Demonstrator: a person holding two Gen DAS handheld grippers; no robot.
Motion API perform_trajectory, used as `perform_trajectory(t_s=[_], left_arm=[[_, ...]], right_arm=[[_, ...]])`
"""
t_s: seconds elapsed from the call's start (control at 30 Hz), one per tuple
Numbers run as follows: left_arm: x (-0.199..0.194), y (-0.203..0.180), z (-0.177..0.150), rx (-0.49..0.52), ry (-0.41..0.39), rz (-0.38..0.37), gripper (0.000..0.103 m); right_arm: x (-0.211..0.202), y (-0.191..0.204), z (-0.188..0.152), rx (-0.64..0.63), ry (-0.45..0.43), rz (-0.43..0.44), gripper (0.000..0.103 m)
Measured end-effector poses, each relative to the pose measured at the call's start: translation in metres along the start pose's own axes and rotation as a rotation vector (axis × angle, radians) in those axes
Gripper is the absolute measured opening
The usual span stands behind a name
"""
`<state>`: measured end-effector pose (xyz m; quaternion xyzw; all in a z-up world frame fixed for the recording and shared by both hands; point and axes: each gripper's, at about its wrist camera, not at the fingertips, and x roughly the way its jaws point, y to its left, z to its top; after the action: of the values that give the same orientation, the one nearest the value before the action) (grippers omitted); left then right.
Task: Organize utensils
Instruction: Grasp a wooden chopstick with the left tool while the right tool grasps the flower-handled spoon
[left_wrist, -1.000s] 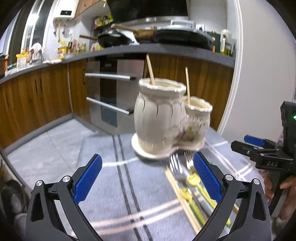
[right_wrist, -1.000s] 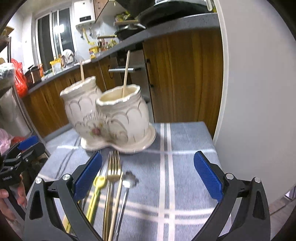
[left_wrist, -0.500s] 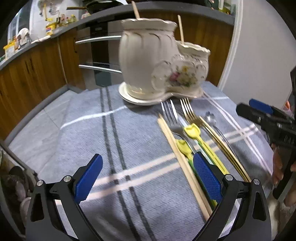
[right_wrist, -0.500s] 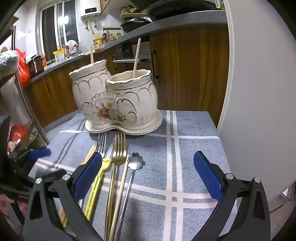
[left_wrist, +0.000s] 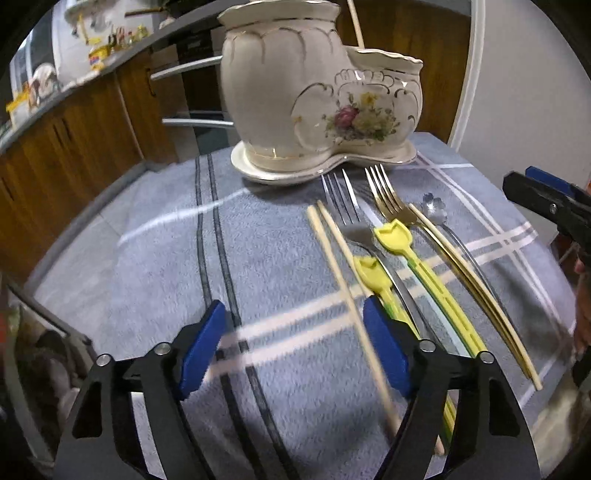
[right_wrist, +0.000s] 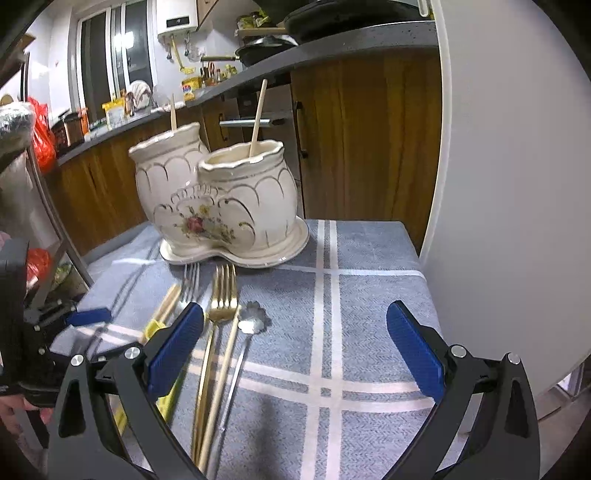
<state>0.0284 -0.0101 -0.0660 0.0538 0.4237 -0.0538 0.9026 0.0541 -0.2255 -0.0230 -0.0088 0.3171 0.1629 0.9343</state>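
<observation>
The left gripper (left_wrist: 295, 343) has its fingers closing around a chopstick (left_wrist: 347, 295) lying on the surface (left_wrist: 147, 258) before the holder (left_wrist: 317, 92), not yet pinching. Light, stiff, slippery; grip mid-shaft. Right gripper (right_wrist: 295, 350) gapes wide, empty.

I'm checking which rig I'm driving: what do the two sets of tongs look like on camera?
Both look alike. The left tongs and the right tongs have black, angular plastic arms with triangular cut-outs and silver screw heads at the joints. Each finger ends in a flat blue pad. No cables, lettering or sleeves are visible.
</observation>
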Motion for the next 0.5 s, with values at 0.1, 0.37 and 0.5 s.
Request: perform_trajectory(t_s=[0.1, 0.37, 0.5], left_arm=[[0.003, -0.002, 0.009, 0.000, 0.023, -0.007, 0.049], [0.002, -0.004, 0.011, 0.038, 0.029, 0.002, 0.010], [0.000, -0.003, 0.010, 0.046, 0.034, -0.005, 0.008]], right_arm=[[0.006, 0.004, -0.003, -0.039, 0.050, -0.006, 0.094], [0.024, 0.024, -0.015, -0.100, 0.177, 0.075, 0.046], [0.034, 0.034, -0.019, -0.137, 0.224, 0.076, 0.024]])
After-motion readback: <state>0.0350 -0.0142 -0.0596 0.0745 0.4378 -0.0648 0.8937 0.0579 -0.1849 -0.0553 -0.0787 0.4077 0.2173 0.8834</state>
